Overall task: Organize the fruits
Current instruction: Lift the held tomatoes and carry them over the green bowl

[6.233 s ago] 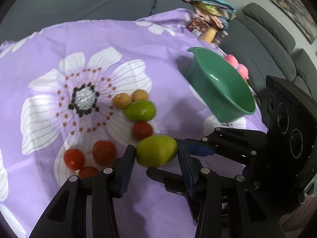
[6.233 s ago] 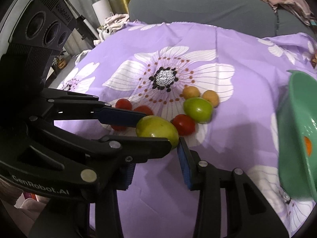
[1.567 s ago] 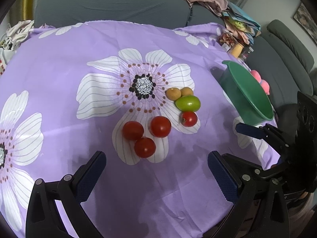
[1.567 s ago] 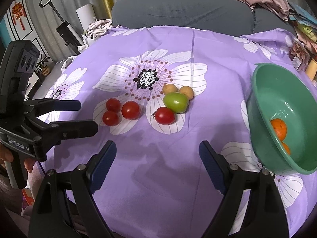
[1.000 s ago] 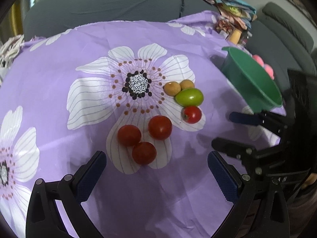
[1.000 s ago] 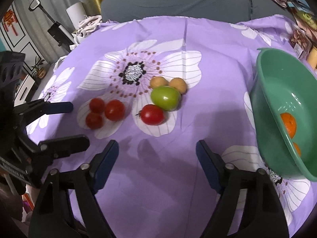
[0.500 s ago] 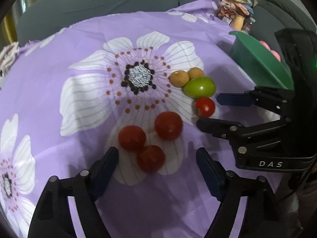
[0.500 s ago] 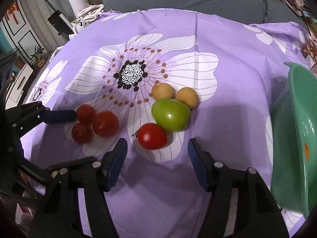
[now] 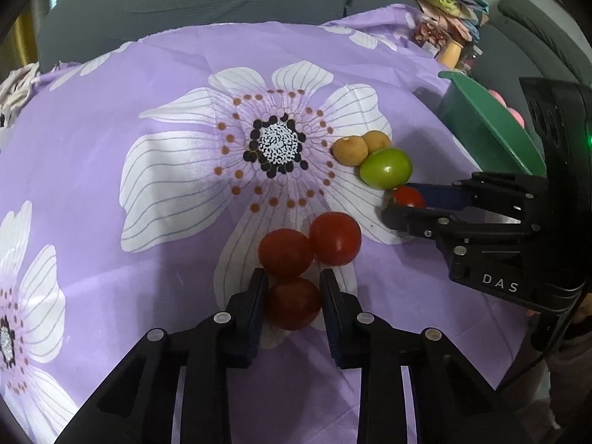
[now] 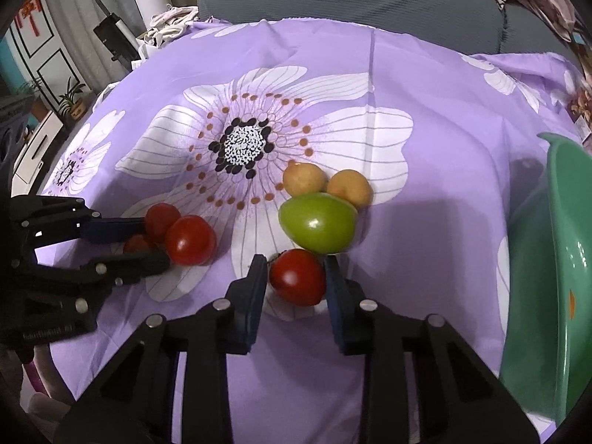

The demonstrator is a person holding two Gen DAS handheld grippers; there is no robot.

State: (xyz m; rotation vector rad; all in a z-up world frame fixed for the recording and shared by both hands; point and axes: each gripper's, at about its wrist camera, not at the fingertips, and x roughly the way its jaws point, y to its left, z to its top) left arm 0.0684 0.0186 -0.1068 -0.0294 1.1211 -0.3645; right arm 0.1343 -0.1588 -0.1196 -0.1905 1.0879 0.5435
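Left wrist view
Left gripper (image 9: pixel 294 285): closed in on the nearest red tomato (image 9: pixel 293 303), a pad against each side, the fruit resting on the purple flowered cloth (image 9: pixel 111 170).
Other tomatoes: two more red tomatoes (image 9: pixel 335 233) sit just beyond the fingertips, touching each other and the gripped one.
Right gripper (image 9: pixel 401 203): reaches in from the right, its fingers narrowed on either side of a small red tomato (image 9: pixel 407 196).
Green fruit (image 9: pixel 386 168): just behind that small tomato, with two tan round fruits (image 9: pixel 349 150) touching its far side.
Green bowl (image 9: pixel 488 125): at the cloth's right edge, tilted, contents hidden from here.

Right wrist view
Right gripper (image 10: pixel 296 272): fingers close around the small red tomato (image 10: pixel 298 277), both pads at its sides; fruit on the cloth (image 10: pixel 425 85).
Green fruit (image 10: pixel 318 222): directly behind the gripped tomato, touching it; the tan fruits (image 10: pixel 303 179) lie behind it.
Left gripper (image 10: pixel 146 244): enters from the left, narrowed on one tomato (image 10: pixel 135 245) of the red cluster, which it partly hides.
Green bowl (image 10: pixel 555 277): at right, an orange patch showing inside.
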